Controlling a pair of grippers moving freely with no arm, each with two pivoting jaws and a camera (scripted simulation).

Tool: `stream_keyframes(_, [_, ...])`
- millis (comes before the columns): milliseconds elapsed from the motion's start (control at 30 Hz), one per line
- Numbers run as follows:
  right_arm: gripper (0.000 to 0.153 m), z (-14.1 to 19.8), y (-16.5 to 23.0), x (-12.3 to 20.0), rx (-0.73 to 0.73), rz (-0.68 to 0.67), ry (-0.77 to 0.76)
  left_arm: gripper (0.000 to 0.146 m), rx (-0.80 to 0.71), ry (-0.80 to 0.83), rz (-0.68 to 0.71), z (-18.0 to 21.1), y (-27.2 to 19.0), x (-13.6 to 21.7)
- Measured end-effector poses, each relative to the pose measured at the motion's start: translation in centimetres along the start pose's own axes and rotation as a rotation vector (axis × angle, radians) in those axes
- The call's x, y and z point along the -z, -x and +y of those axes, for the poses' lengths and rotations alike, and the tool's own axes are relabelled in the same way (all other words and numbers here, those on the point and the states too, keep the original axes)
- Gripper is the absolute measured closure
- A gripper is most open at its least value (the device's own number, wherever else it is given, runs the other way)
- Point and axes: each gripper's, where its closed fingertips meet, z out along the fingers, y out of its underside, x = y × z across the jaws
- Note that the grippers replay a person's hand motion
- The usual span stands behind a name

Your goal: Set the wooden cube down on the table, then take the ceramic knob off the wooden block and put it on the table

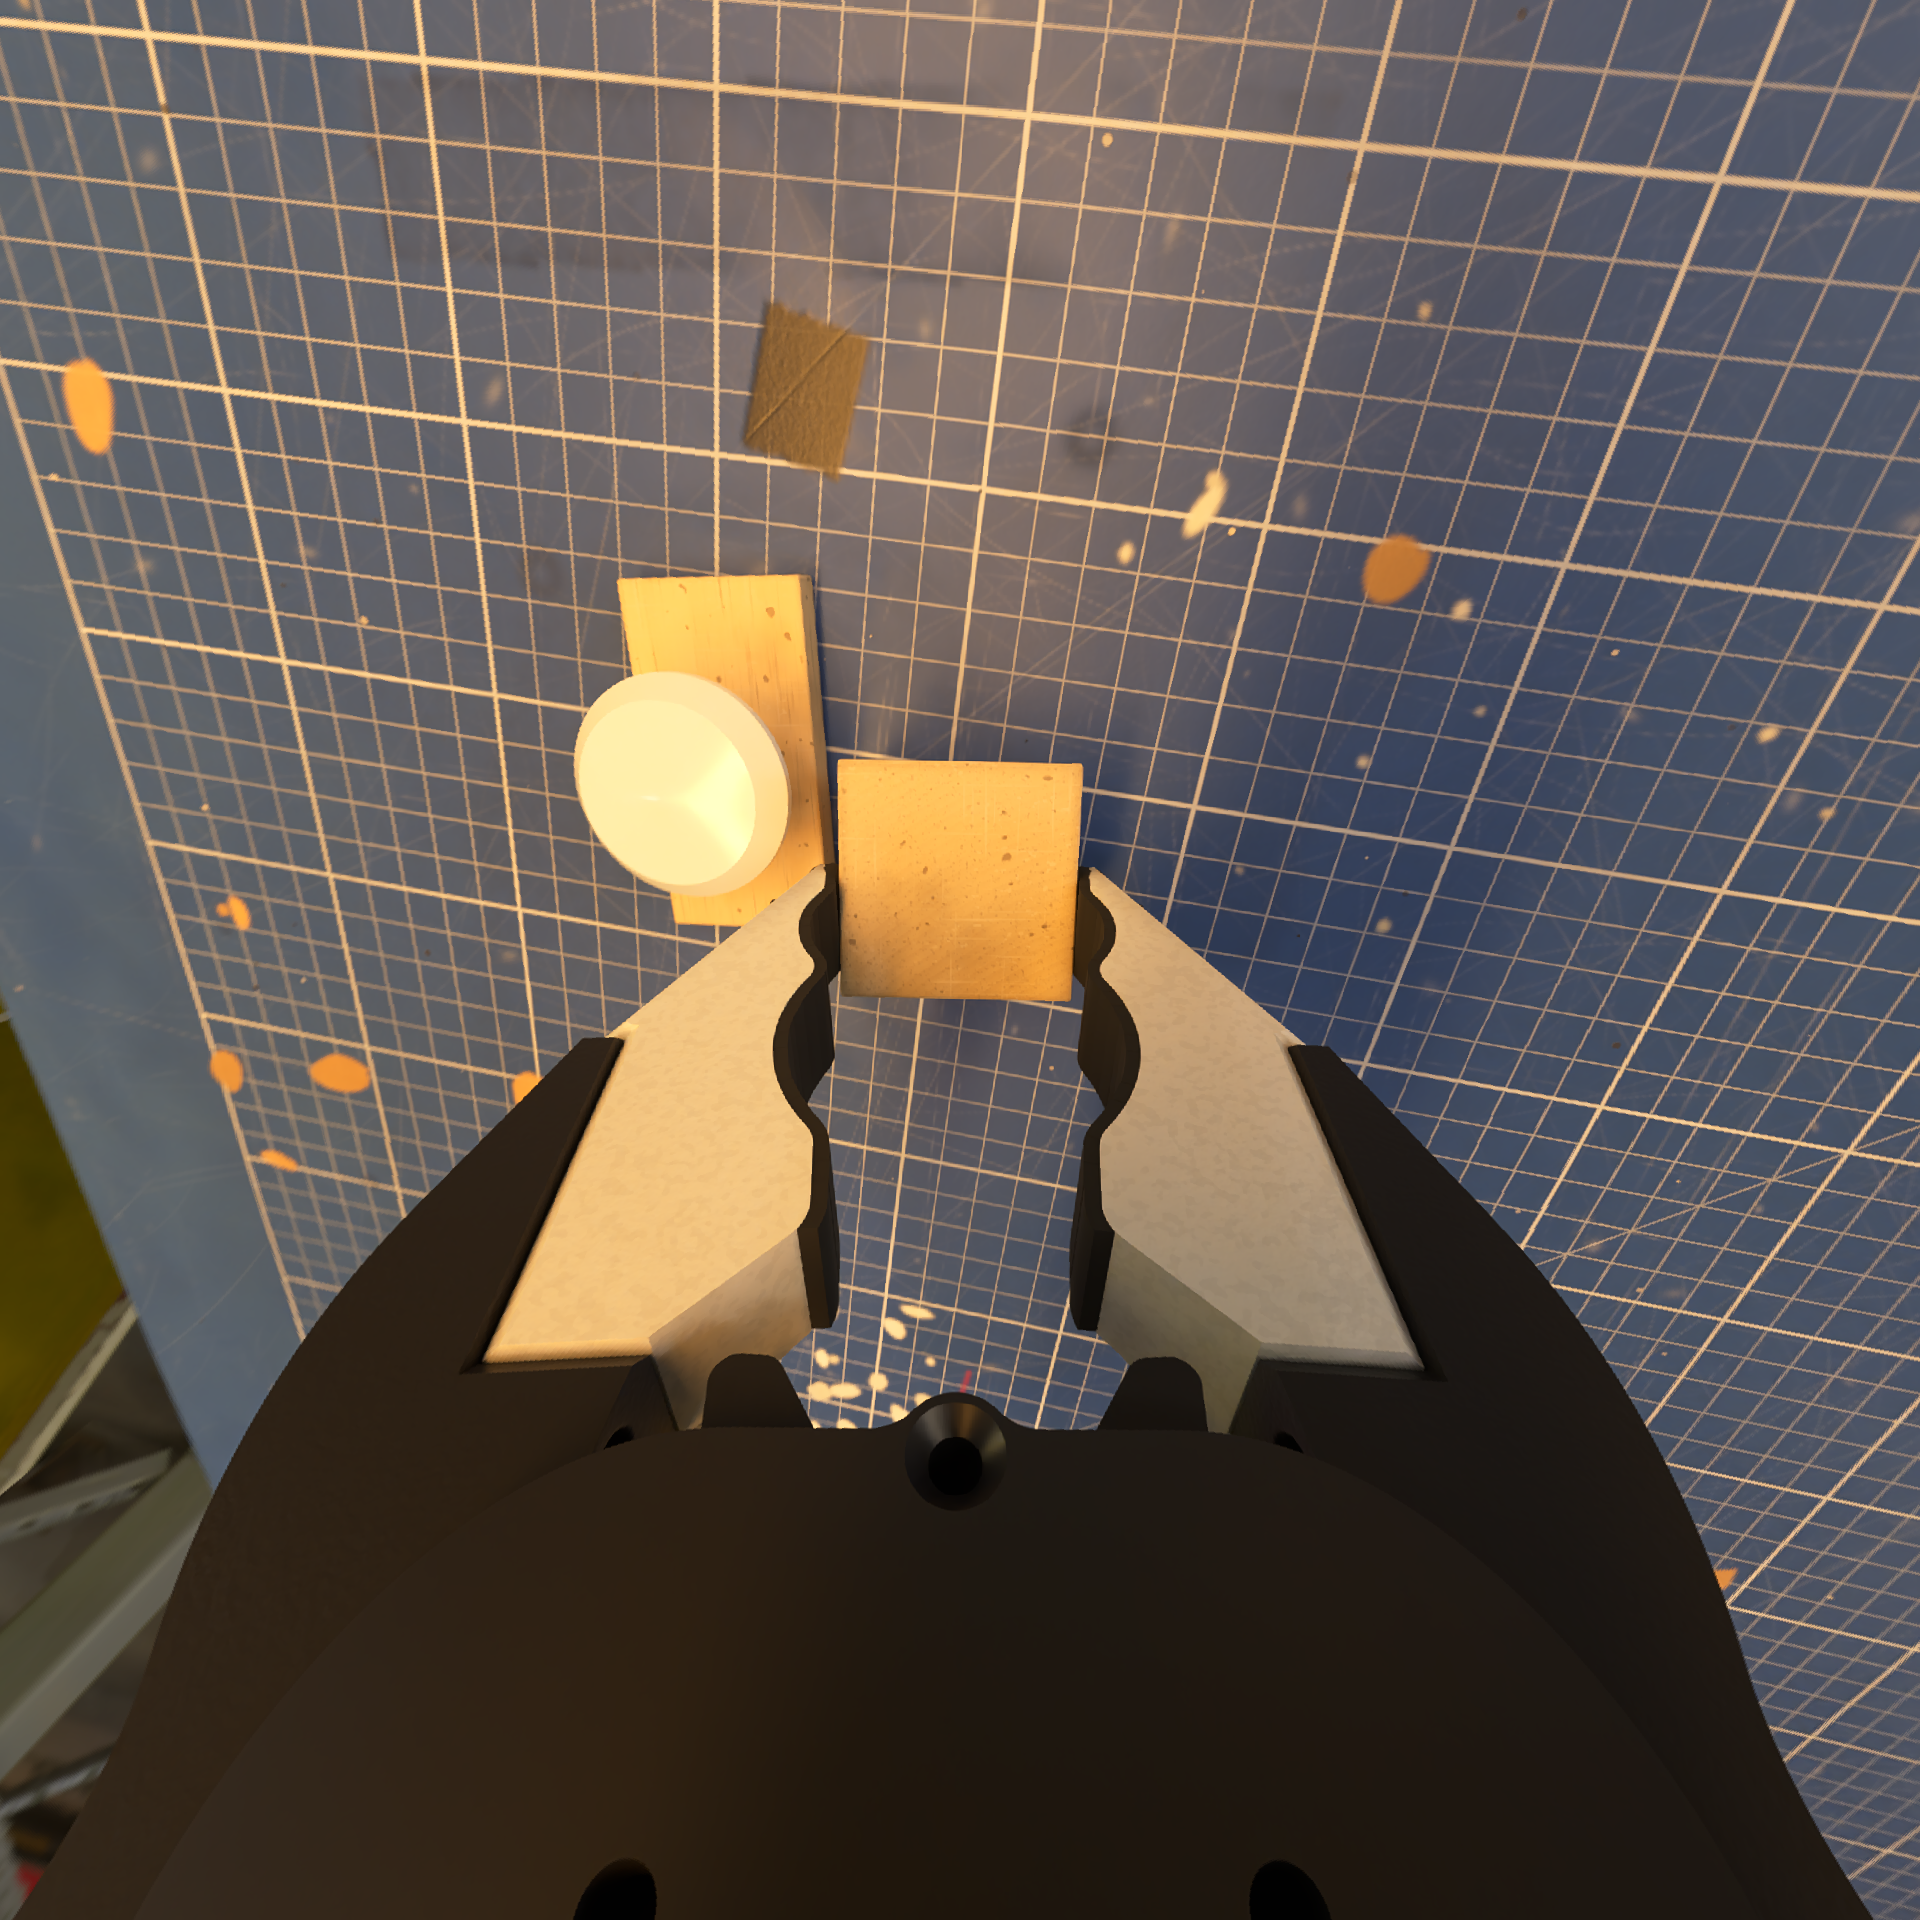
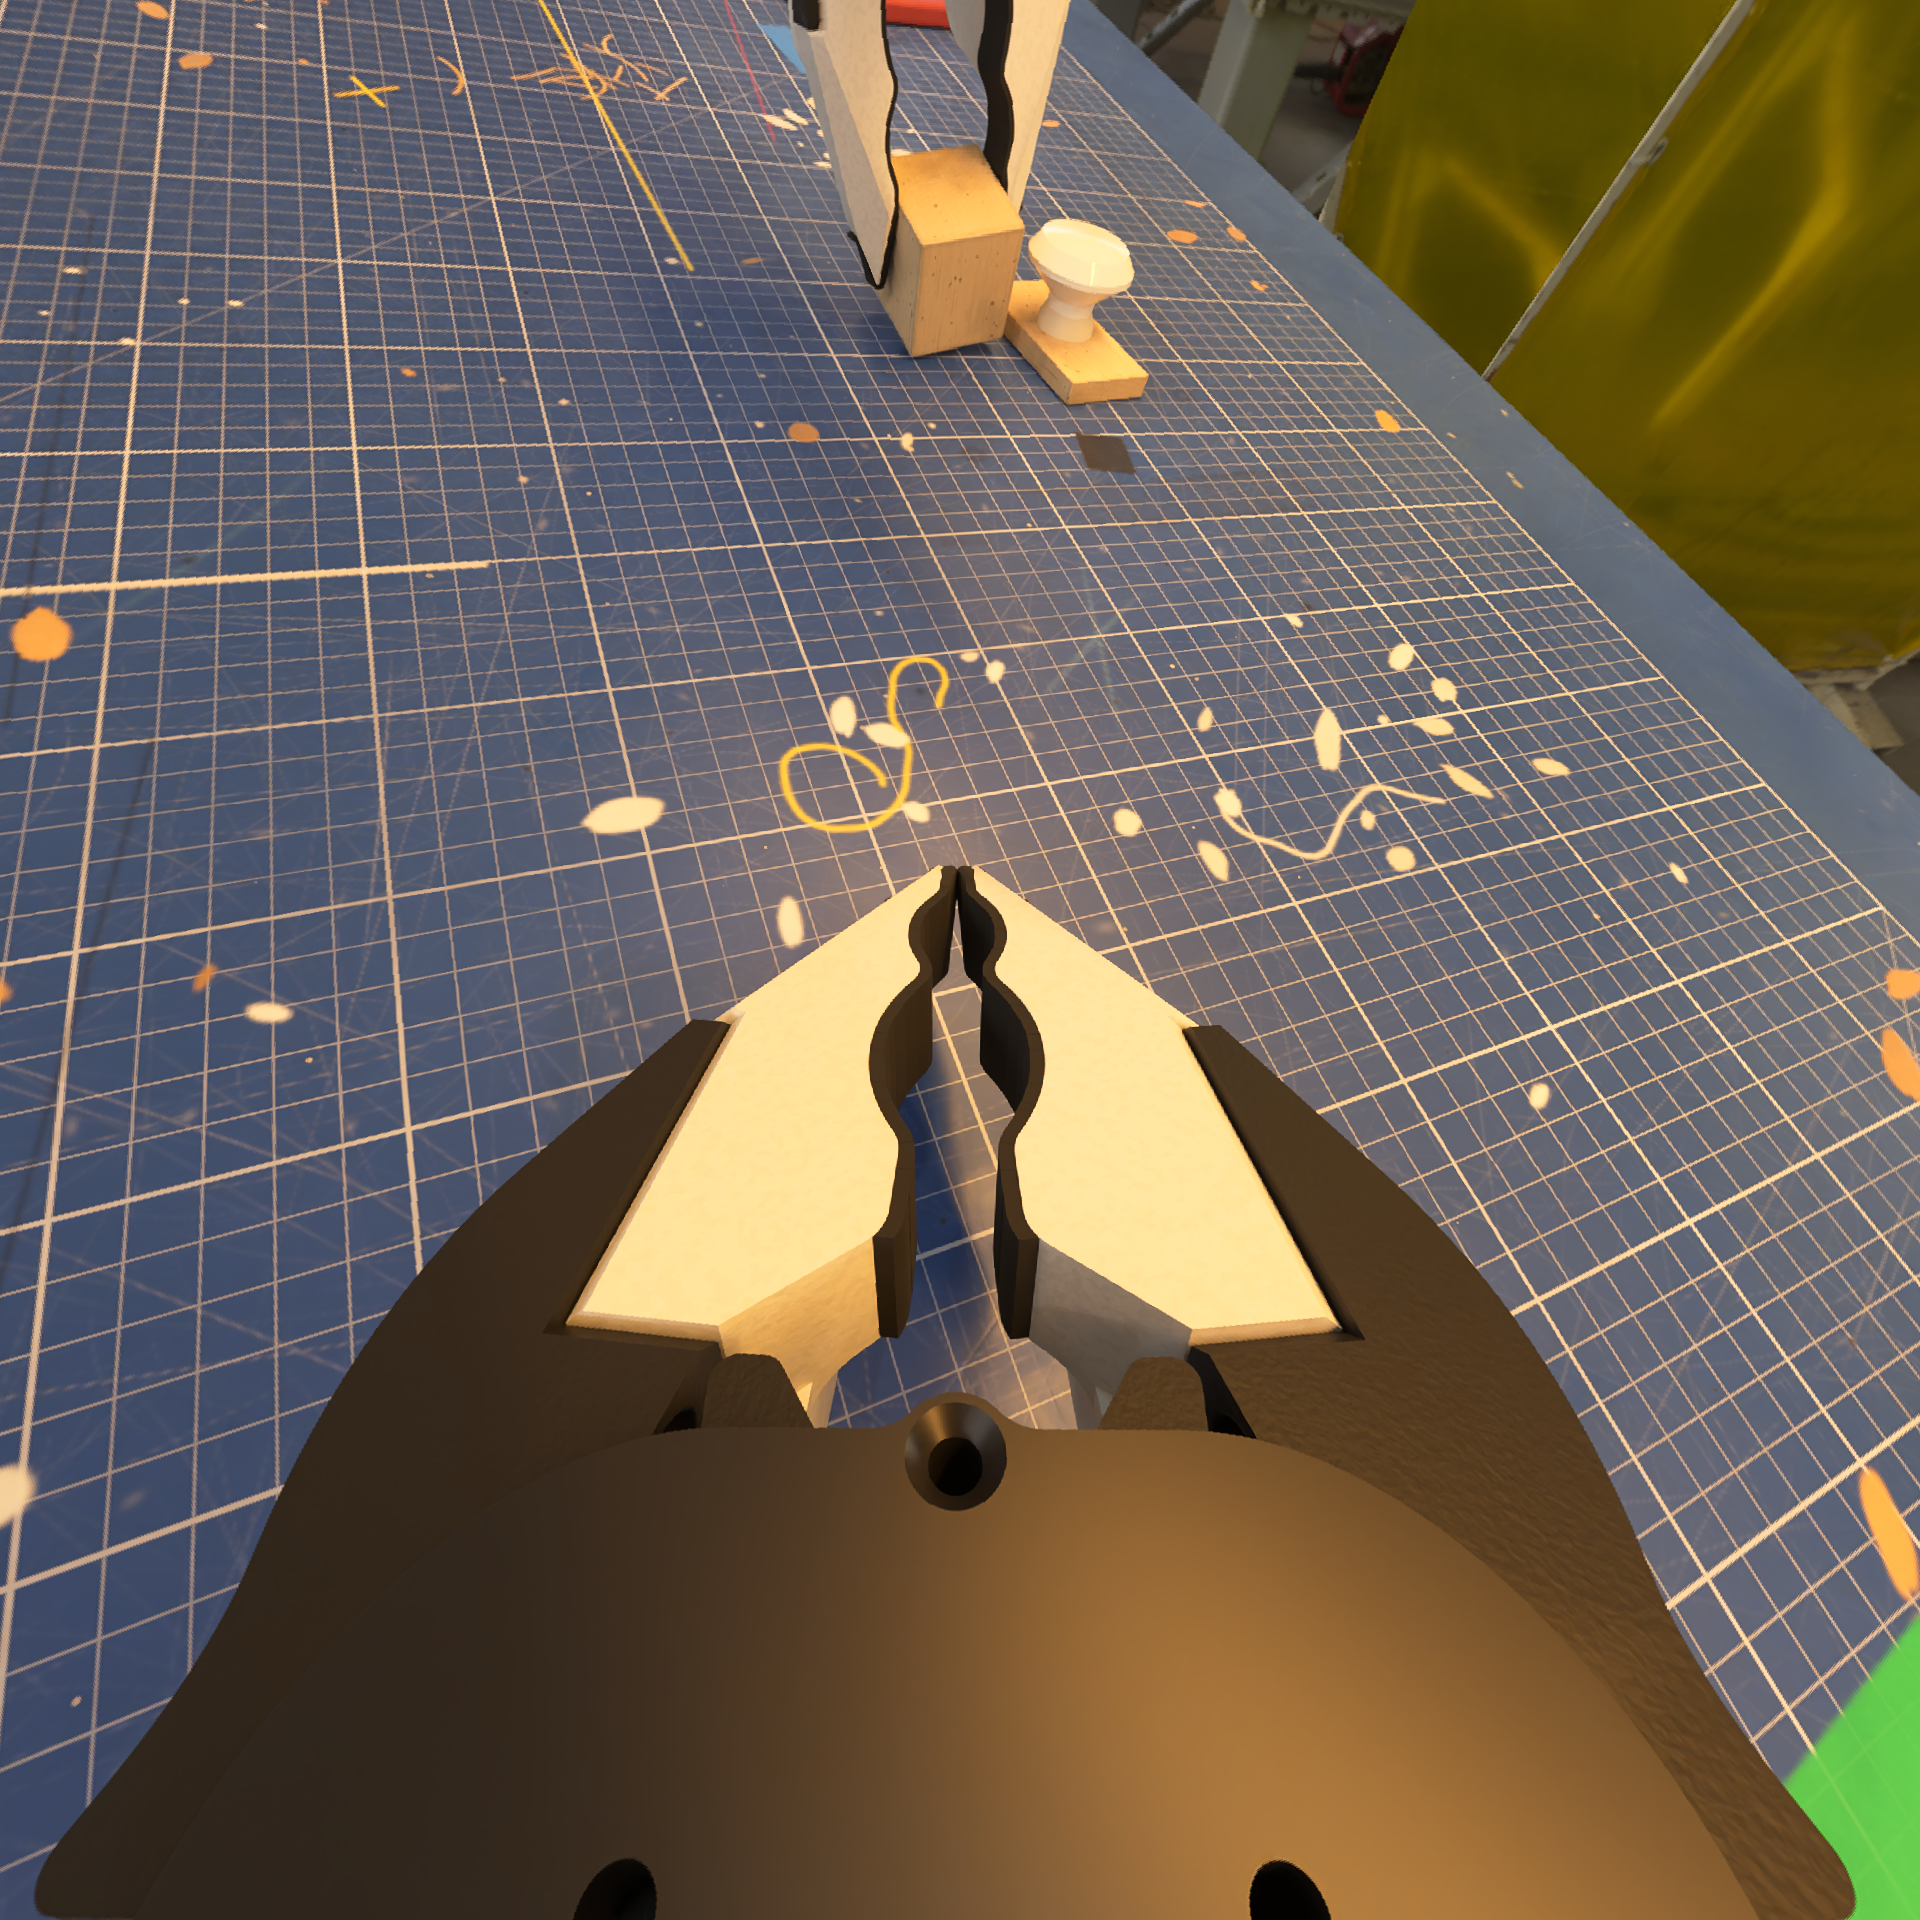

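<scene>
My left gripper (image 1: pixel 956 876) is shut on the wooden cube (image 1: pixel 956 831), pointing down at the table. In the right wrist view the cube (image 2: pixel 961 270) sits at or just above the mat between the left gripper's fingers (image 2: pixel 847 125); I cannot tell if it touches. The white ceramic knob (image 1: pixel 675 784) stands upright on the flat wooden block (image 1: pixel 727 634), just left of the cube. From the right wrist view the knob (image 2: pixel 1078 260) and the block (image 2: pixel 1091 369) are right of the cube. My right gripper (image 2: pixel 956 873) is shut and empty, far from them, low over the mat.
The table is a blue gridded cutting mat (image 2: pixel 416 520) with paint spots and scribbles. A small dark patch (image 2: pixel 1107 454) lies flat near the block. The table edge (image 2: pixel 1558 468) runs close behind the block, with yellow panels (image 2: pixel 1662 312) beyond.
</scene>
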Motion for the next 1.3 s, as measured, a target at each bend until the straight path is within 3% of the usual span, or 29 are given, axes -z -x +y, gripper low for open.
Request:
stream_keyframes(133, [0.153, 0.0, 0.0, 0.0, 0.0, 0.0, 0.0, 0.102, -0.012, -0.046, 0.049, -0.1, 0.0, -0.3])
stream_keyframes(300, [0.153, -0.1, 0.0, 0.1, -0.002, 0.0, -0.011, 0.102, -0.032, -0.045, -0.046, -0.8, -0.5, 2.3])
stream_keyframes(467, [0.153, 0.2, -0.3, 0.6, -0.003, 0.007, -0.008, 0.102, -0.13, -0.149, -0.174, -6.3, -5.3, 8.1])
stream_keyframes(600, [0.153, 0.6, -0.6, 1.2, -0.005, 0.014, -0.009, 0.102, -0.174, -0.126, -0.227, -11.1, -10.0, 9.0])
stream_keyframes(833, [0.153, 1.2, -1.0, 2.3, -0.006, 0.018, -0.008, 0.102, -0.102, -0.214, -0.322, -13.1, -11.3, 12.1])
stream_keyframes(967, [0.153, 1.5, -1.1, 2.6, -0.002, 0.018, -0.004, 0.102, -0.141, -0.292, -0.227, -17.4, -14.5, 10.9])
stream_keyframes(1133, [0.153, 1.8, -1.4, 3.1, -0.007, 0.02, -0.004, 0.102, -0.195, -0.315, -0.09, -23.5, -18.9, 6.0])
stream_keyframes(1300, [0.153, 2.2, -1.7, 3.7, -0.009, 0.022, -0.004, 0.102, -0.195, -0.215, -0.026, -24.7, -20.4, 2.0])
